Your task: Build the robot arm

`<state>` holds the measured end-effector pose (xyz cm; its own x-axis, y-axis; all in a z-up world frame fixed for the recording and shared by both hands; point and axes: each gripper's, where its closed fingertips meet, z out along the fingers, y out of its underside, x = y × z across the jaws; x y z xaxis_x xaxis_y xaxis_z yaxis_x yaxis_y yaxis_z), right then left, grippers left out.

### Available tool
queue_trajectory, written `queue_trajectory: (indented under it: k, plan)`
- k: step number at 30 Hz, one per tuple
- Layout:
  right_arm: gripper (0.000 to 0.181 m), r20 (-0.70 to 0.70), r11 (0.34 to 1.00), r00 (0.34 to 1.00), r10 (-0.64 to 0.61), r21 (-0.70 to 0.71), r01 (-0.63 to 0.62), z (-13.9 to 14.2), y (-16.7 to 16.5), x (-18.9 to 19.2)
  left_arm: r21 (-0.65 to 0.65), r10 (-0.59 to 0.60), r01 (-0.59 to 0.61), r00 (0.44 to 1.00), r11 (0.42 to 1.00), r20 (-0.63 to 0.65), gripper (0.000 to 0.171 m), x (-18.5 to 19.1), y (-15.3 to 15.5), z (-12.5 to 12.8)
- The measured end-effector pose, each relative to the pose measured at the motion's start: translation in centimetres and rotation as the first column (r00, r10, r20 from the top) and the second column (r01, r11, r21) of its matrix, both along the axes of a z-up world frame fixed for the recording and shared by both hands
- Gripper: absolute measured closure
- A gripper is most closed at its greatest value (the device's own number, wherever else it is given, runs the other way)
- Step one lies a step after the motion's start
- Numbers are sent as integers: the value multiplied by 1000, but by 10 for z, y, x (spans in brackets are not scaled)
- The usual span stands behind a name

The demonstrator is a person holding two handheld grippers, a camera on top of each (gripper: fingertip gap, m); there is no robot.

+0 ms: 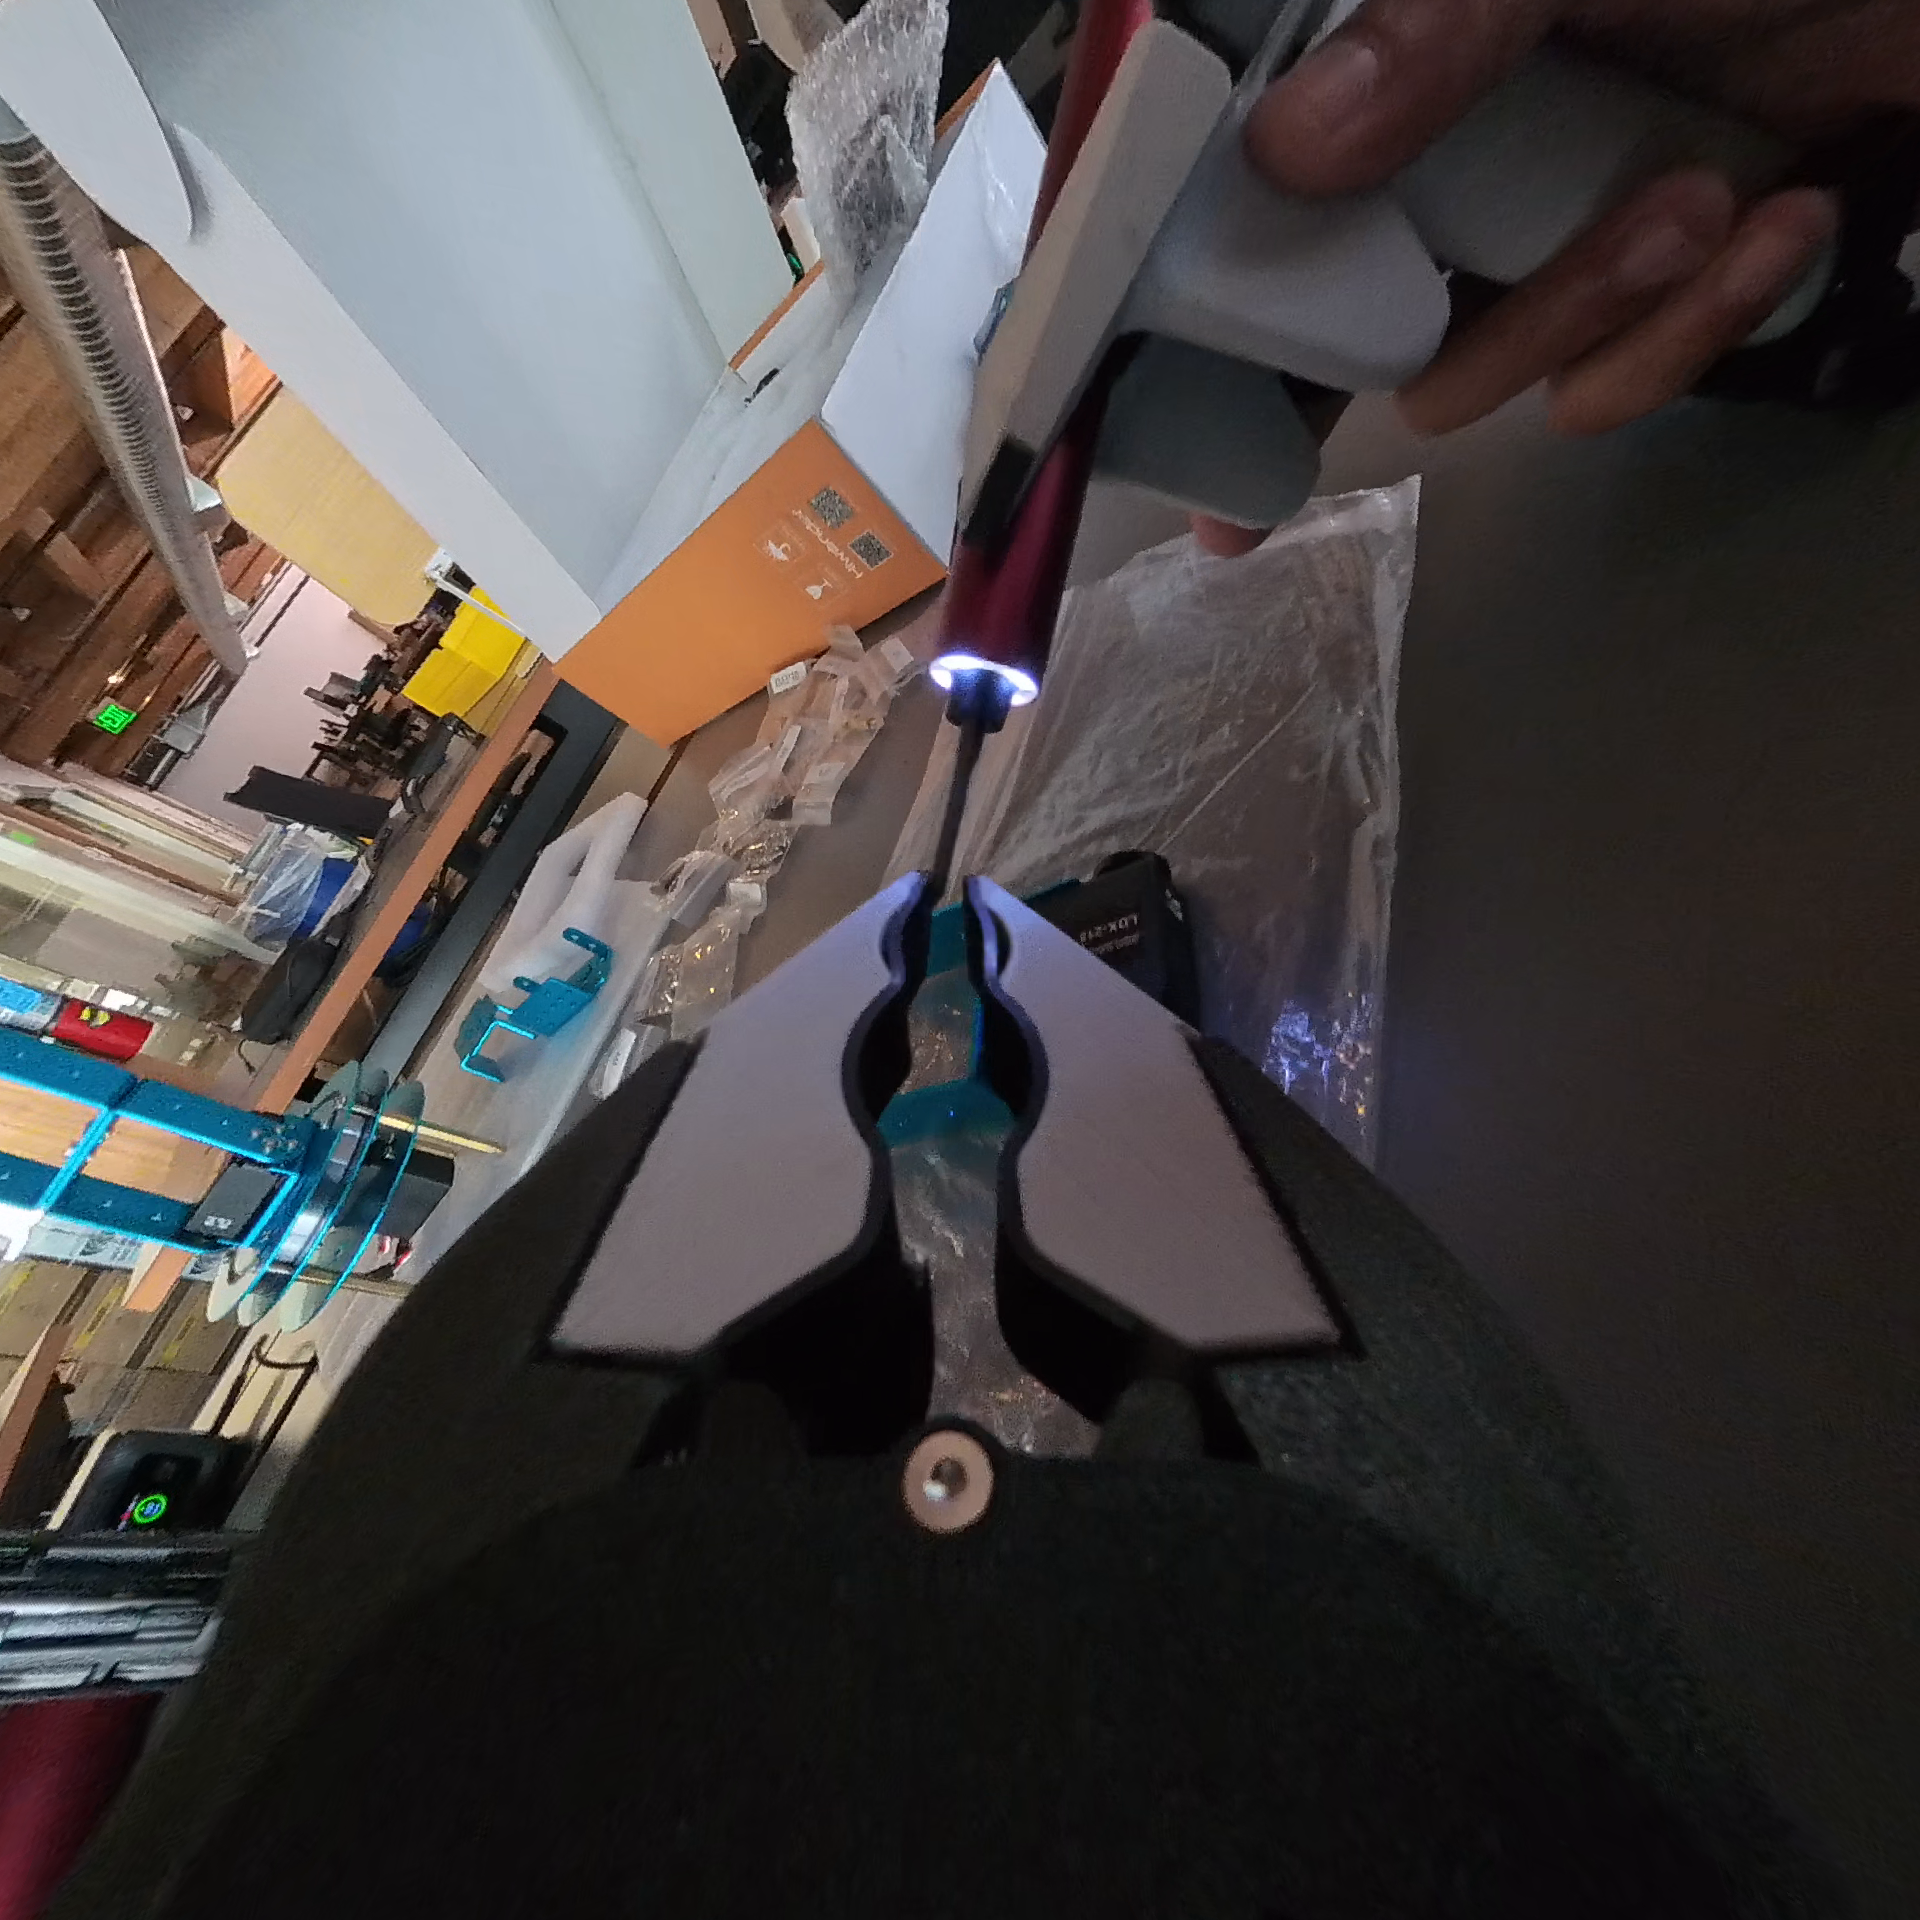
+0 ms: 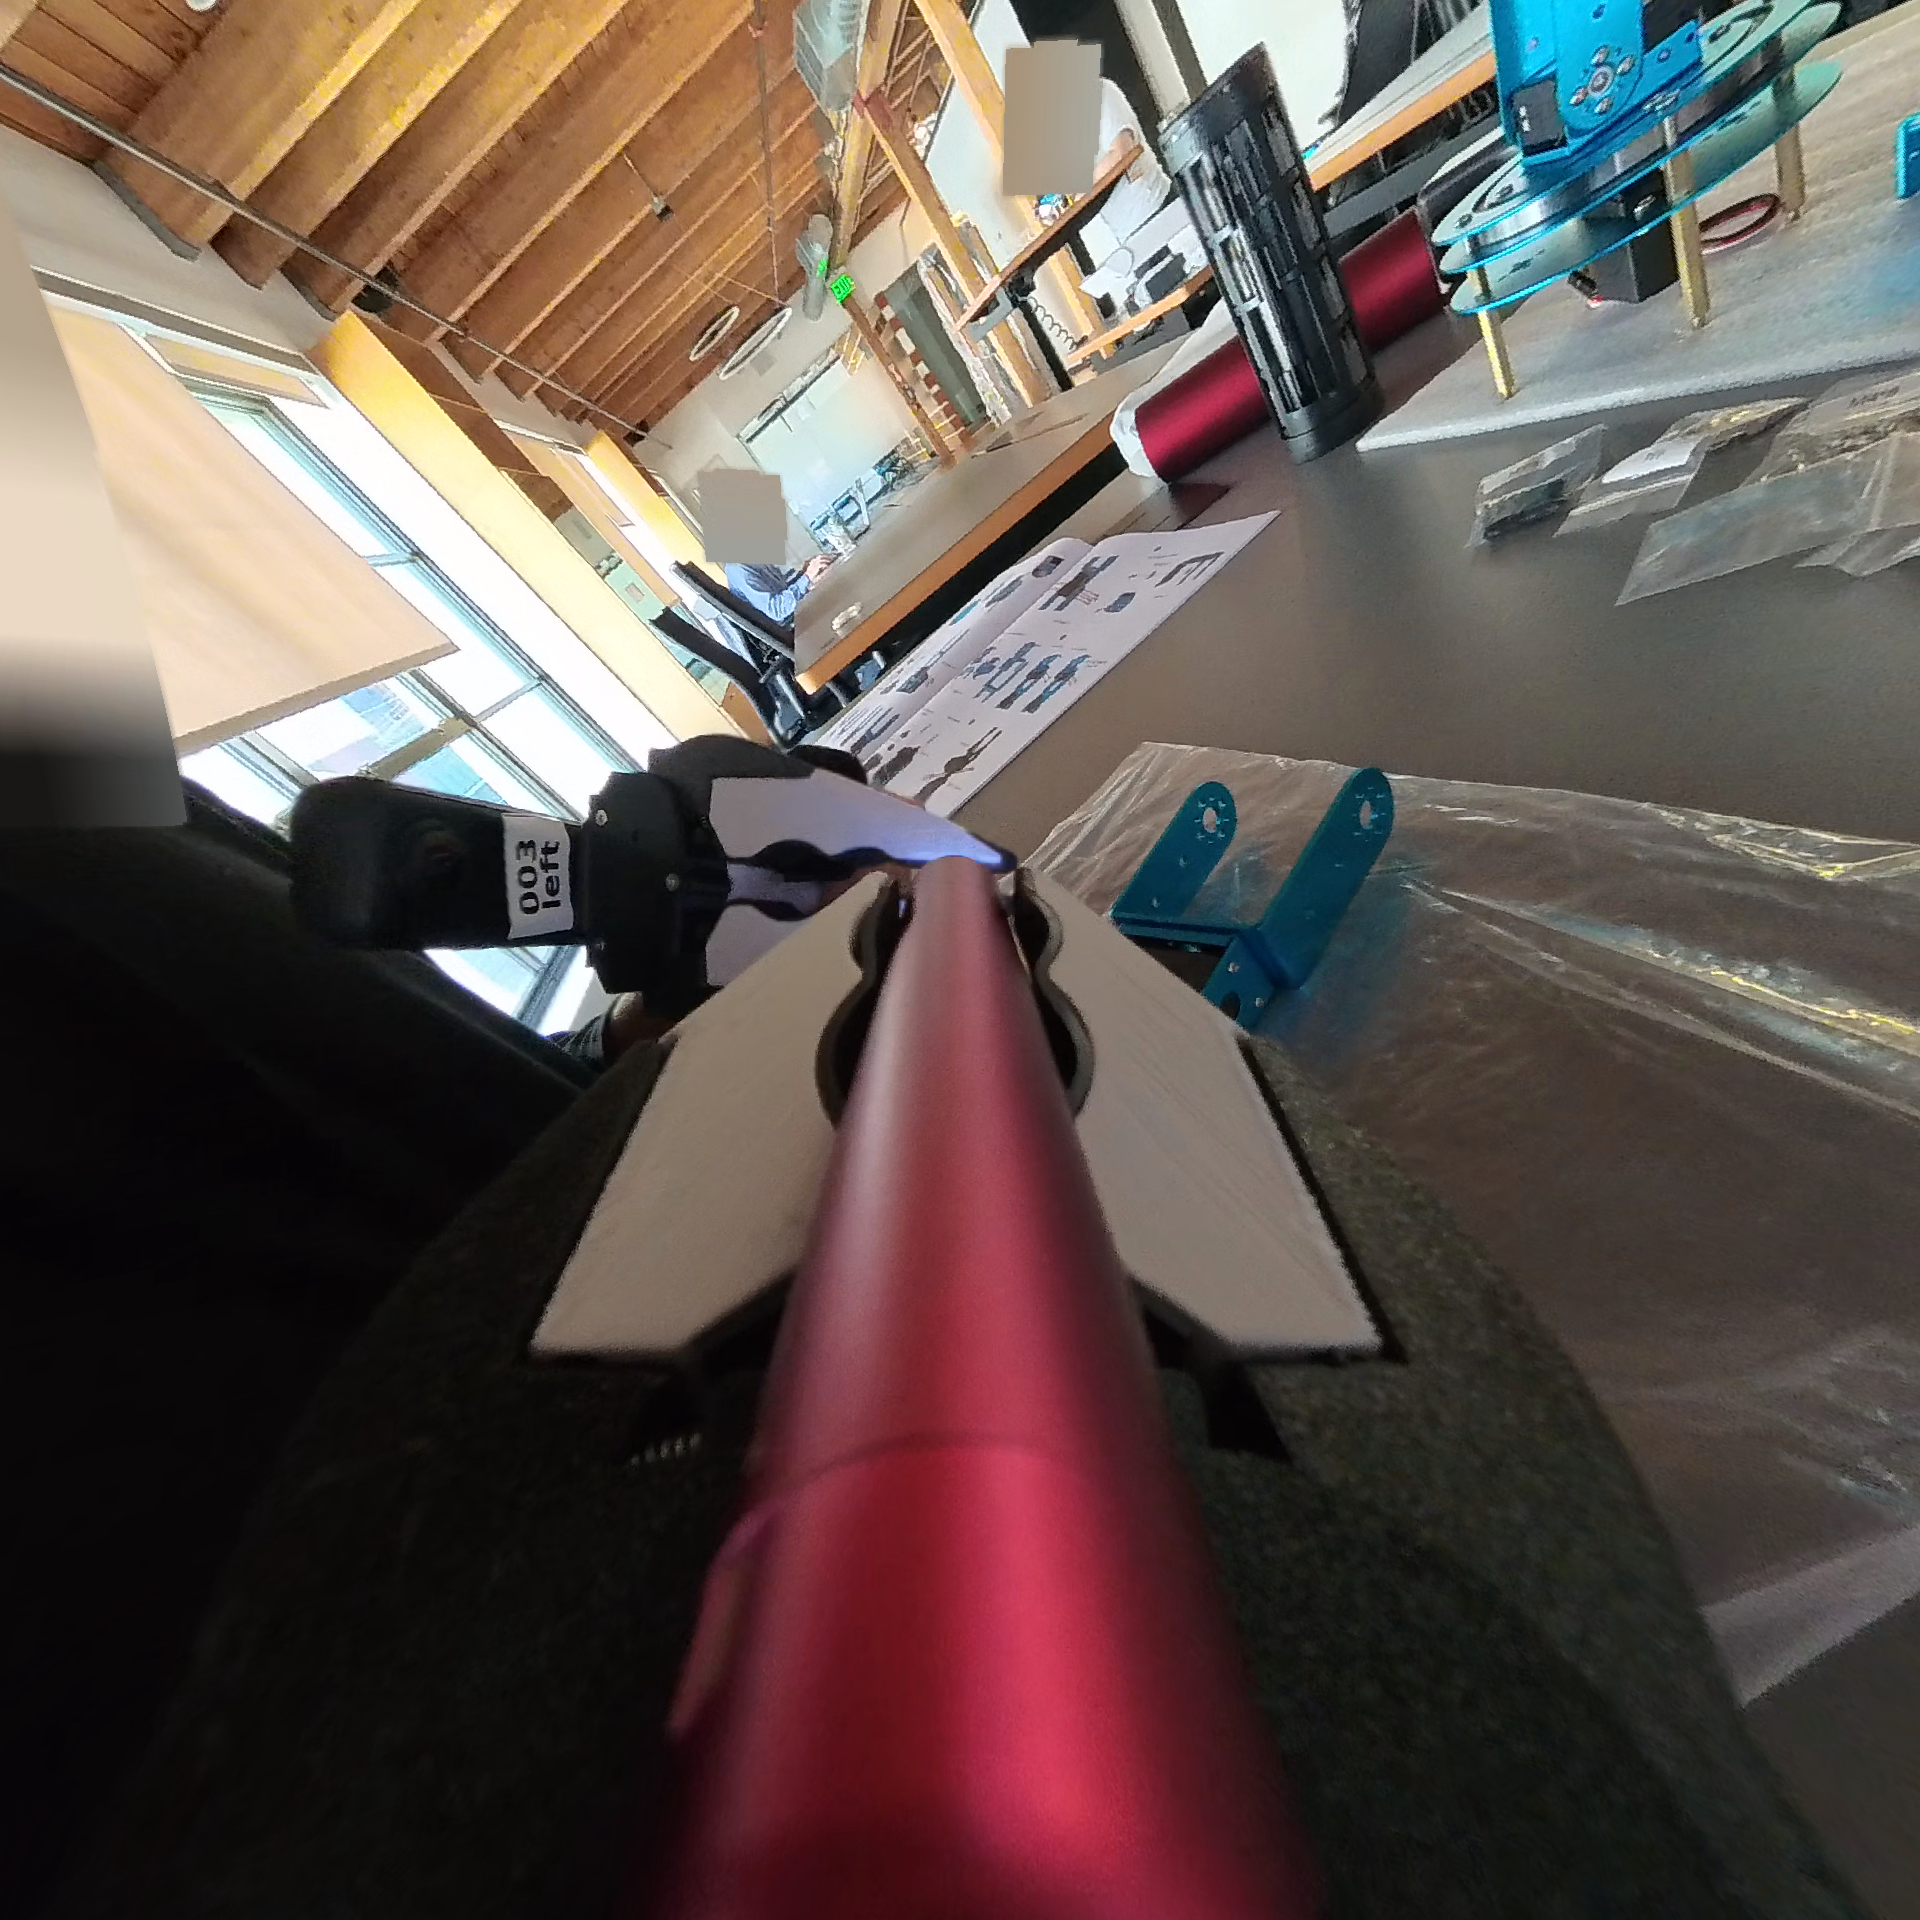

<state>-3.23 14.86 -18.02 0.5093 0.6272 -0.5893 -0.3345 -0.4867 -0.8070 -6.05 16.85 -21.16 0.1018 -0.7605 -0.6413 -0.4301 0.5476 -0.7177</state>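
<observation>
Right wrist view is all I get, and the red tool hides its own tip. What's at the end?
Observer: The screwdriver ends in a glowing white ring, with a thin black bit poking out.
Operator: Where does the bit point?
Observer: Its tip sits at the fingertips of the left gripper, in front of the blue bracket.
Operator: What's way behind?
Observer: An orange box on the table.

Red electric screwdriver (image 2: 935,1351) clamped in right claw (image 1: 1023,499); lit tip ring; bit between left claw (image 1: 943,896) tips
</observation>
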Motion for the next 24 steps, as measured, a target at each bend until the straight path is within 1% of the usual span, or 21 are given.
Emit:
queue_trajectory:
  k: [1,5,8,11,13,16,17,18,19,22,24]
  plan:
    - [158,1,1000,1000,3,-1,-3,0,0,0,1,-1,1,1000,1000,8,170,1,0,1]
    - [159,1,1000,1000,17,-2,-17,-1,-4,1,-13,-22,22,1000,1000,-3,171,0,-3,1]
    - [158,-25,1000,1000,-6,0,6,1,-5,10,-10,-2,2,1000,1000,-18,171,-8,2,-2]
    - [159,-39,1000,999,-28,2,28,2,-7,20,-52,8,-9,1000,999,-7,171,-14,7,-2]
    - [159,-24,1000,999,-26,1,26,1,-8,19,-84,-12,13,1000,996,12,171,-11,2,1]
    - [158,11,1000,1000,-11,4,11,-1,-9,11,-98,-48,50,998,994,28,155,2,-10,5]
    - [158,22,1000,1000,-7,5,7,-1,-9,8,-85,-55,57,998,995,27,157,5,-12,6]
    - [159,29,1000,1000,-6,5,6,-2,-9,7,-71,-61,62,998,995,20,168,8,-13,5]
    - [159,33,1000,999,-11,5,11,-2,-10,7,-57,-61,62,998,996,13,170,9,-13,3]
    - [159,11,1000,1000,-10,-4,10,-1,-13,12,-81,-72,73,997,994,8,171,3,-13,1]
    - [159,-32,999,999,-40,-5,40,3,-15,24,-72,-43,44,999,996,10,171,-6,-4,2]
